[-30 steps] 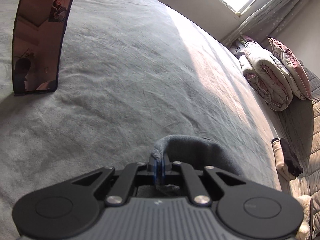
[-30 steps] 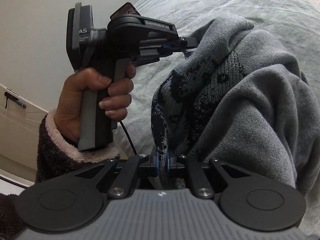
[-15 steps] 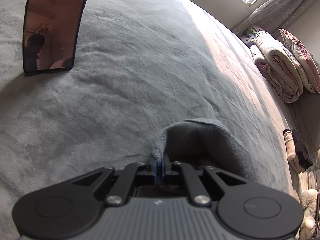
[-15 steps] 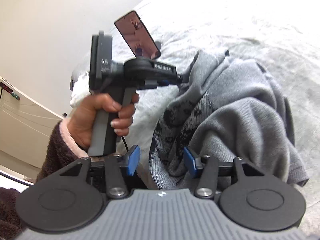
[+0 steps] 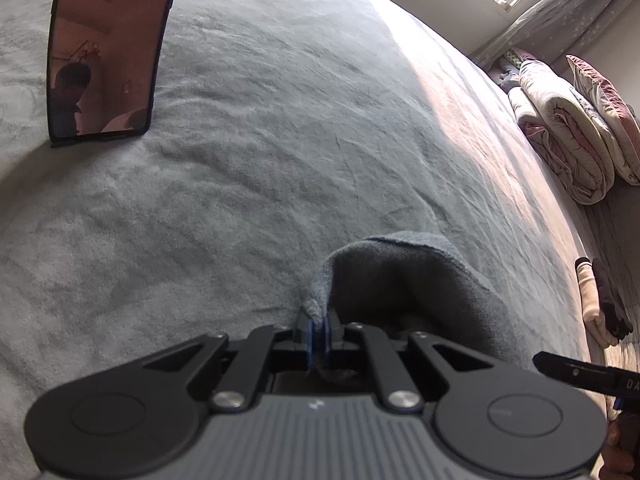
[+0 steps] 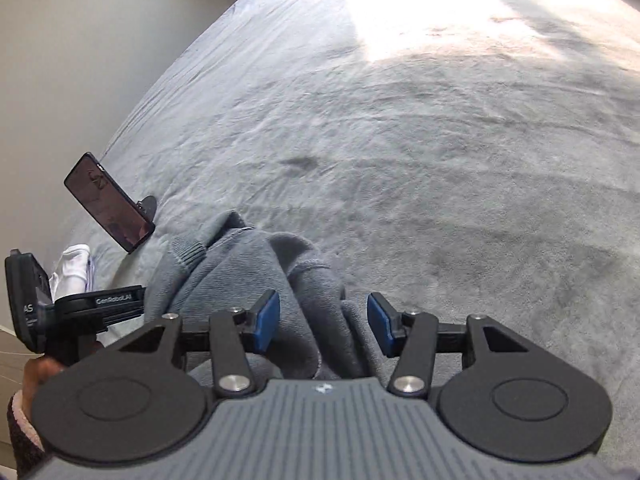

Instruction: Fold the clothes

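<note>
Sweater bunched on bed, left tongs pinched on 1 edge, right tongs wide with knit between untouched pads: best re-grip a matching corner, then pull taut before laying flat.

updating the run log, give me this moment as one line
left hand-held gripper: shut on grey sweater | right hand-held gripper: open, pads clear of sweater | bed: sweater bunched
</note>
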Available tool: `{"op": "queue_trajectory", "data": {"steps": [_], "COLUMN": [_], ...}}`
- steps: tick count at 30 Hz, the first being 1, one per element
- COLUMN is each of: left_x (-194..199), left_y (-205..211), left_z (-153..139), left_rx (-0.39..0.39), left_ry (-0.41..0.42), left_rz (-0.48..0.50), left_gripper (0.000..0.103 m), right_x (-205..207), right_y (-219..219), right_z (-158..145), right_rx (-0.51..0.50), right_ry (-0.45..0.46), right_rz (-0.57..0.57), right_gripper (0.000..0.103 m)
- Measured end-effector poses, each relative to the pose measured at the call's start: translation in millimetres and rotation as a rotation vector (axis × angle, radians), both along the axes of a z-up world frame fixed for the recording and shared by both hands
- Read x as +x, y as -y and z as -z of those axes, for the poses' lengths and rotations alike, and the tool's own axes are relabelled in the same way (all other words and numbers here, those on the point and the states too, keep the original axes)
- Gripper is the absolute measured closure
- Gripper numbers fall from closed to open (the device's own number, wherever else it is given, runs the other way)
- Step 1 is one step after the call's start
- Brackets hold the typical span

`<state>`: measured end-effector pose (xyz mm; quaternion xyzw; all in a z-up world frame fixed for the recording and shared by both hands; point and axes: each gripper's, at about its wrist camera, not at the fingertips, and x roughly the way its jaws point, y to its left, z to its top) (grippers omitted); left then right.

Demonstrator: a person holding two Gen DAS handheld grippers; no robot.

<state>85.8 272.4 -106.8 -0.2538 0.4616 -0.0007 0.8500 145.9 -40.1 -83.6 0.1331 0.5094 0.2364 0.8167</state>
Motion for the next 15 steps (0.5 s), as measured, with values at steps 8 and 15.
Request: {"op": "queue_trajectory", "data": {"steps": [8, 15], "left_x": [3.5, 7.7], "left_y": [4.5, 25.0], "left_z": [-0.9, -12.4], "left_rx": [0.021, 0.073], "left_ry": [0.004, 0.078], "left_rz": [-0.014, 0.018], "left_gripper": [0.098, 0.098], "right_x": [6.1, -3.6], "right_y": [-12.9, 46.4], "right_z": [22.2, -4.0], "right_rx": [-0.039, -0.134], "right_ry": [0.008, 0.122], "right_rz": [-0.022, 0.086], "right_gripper": [0.090, 0.093]}}
